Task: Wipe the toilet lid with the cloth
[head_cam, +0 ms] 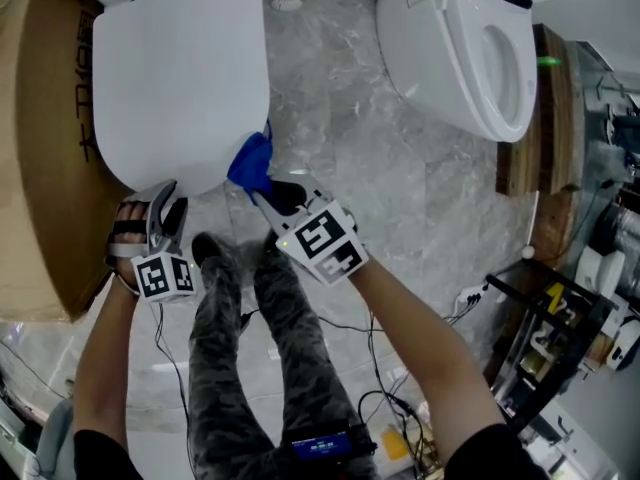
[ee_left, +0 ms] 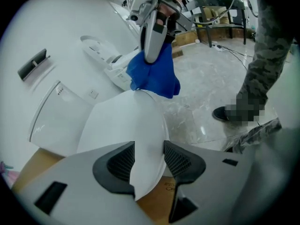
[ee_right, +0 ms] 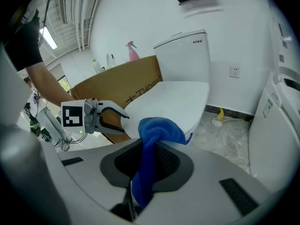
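Observation:
The white toilet lid (head_cam: 180, 68) fills the upper left of the head view, seen from above. My left gripper (head_cam: 165, 200) is at the lid's front rim. In the left gripper view the lid (ee_left: 126, 125) runs between my left gripper's (ee_left: 149, 161) two pads, which press on it from either side. My right gripper (head_cam: 262, 190) is just right of the lid's front edge, shut on a blue cloth (head_cam: 250, 160). The cloth (ee_right: 159, 130) bunches above the right gripper's jaws (ee_right: 149, 161) and hangs through them, close to the lid (ee_right: 173, 100).
A big cardboard box (head_cam: 40, 148) stands against the toilet's left side. A second white toilet (head_cam: 460, 48) sits at the upper right on the marble floor. The person's legs (head_cam: 260, 338) and loose cables (head_cam: 380, 368) are below. Racks and wooden boards (head_cam: 555, 118) line the right.

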A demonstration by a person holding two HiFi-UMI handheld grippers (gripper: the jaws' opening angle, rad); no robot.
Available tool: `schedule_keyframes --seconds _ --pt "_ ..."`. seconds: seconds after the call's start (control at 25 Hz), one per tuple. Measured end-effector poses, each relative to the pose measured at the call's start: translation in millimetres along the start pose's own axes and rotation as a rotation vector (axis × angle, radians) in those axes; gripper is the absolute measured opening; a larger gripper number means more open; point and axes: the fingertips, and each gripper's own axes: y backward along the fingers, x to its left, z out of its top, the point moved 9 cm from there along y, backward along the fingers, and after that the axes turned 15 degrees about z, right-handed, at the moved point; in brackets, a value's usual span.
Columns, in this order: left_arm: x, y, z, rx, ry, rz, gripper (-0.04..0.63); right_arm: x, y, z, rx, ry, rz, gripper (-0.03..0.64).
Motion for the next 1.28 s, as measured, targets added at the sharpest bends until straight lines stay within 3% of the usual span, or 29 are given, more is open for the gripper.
schedule_keyframes --seconds 0.48,0.84,1.0,1.16,1.28 --pt "67.3 57.1 22.6 -0.068 0.070 0.081 0.210 18.9 15.9 17.5 -0.014 0.043 0.023 0.058" --pt "150.6 99.4 44.5 -0.112 0.119 0.167 0.212 26.5 32.9 98.8 -0.171 0.116 0.009 0.057" --pt "195.3 112.5 55.0 -0.134 0.164 0.264 0.177 27.7 53.4 142.7 -0.265 0.140 -0.023 0.057" --pt "237.6 115.1 68.6 -0.146 0.150 0.381 0.086 20.9 64.5 189.2 -0.292 0.180 -0.070 0.057" --pt "268.2 112.1 77.1 -0.140 0.138 0.450 0.064 12.8 71.3 218.2 -0.323 0.206 -0.104 0.057"
